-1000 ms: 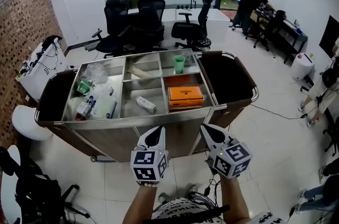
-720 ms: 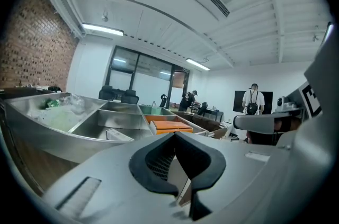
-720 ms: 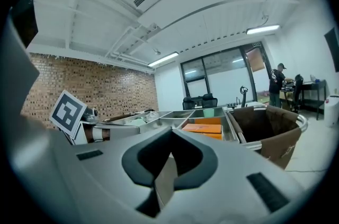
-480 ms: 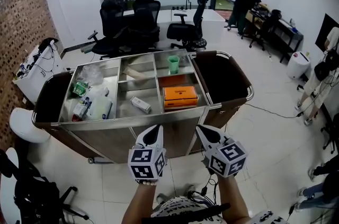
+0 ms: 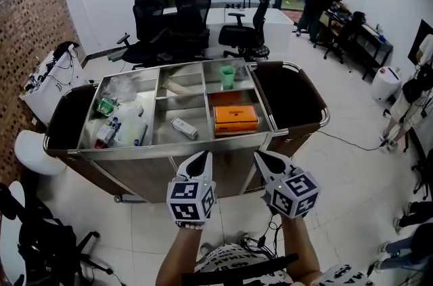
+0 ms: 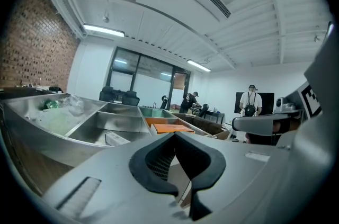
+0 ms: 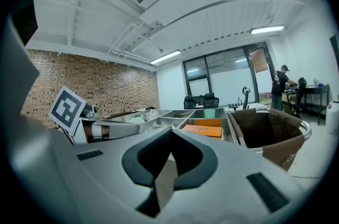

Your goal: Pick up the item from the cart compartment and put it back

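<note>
Holding level side by side, the left gripper (image 5: 200, 159) and the right gripper (image 5: 261, 157) both have their jaws pressed together with nothing between them. Both sit just short of the near rim of the cart (image 5: 135, 153), tips toward it. In the steel top, a small white box (image 5: 184, 128) lies in the middle front compartment and an orange box (image 5: 236, 119) in the right front one. A green cup (image 5: 228, 78) stands upright in the compartment behind. Black office chairs (image 5: 172, 24) are beyond.

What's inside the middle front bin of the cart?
One small white box lying on the cart's steel floor. Its underside is hidden.
</note>
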`<state>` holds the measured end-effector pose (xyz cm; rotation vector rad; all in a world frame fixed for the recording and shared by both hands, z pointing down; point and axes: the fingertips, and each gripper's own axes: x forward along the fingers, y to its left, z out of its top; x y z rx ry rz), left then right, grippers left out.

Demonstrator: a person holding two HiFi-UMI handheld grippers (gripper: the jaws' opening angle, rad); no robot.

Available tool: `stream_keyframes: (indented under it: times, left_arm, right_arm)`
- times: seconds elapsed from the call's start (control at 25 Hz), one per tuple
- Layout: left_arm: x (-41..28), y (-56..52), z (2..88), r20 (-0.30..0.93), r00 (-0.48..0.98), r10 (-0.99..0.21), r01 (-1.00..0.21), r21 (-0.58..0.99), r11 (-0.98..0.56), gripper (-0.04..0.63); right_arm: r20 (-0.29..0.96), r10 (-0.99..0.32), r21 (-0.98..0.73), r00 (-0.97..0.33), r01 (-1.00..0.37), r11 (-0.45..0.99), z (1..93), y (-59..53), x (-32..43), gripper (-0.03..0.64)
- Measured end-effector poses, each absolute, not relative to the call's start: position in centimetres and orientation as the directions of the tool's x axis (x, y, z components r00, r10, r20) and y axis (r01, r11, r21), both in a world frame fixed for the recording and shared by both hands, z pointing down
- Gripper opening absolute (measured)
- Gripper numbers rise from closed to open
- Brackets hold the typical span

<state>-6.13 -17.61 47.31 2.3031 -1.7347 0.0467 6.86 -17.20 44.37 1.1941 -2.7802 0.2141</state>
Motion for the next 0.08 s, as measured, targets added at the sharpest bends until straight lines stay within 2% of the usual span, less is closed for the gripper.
stream_keyframes:
  times: [0.08]
  left_arm:
    - [-6.39,-17.88,47.34,0.179,0.286,-0.941,-0.950,0.185,-0.254,0.002]
  right_arm:
    - [0.156,-0.710,-0.086,-0.687,-0.726,0.683,44.46,-17.52,6.58,0.000]
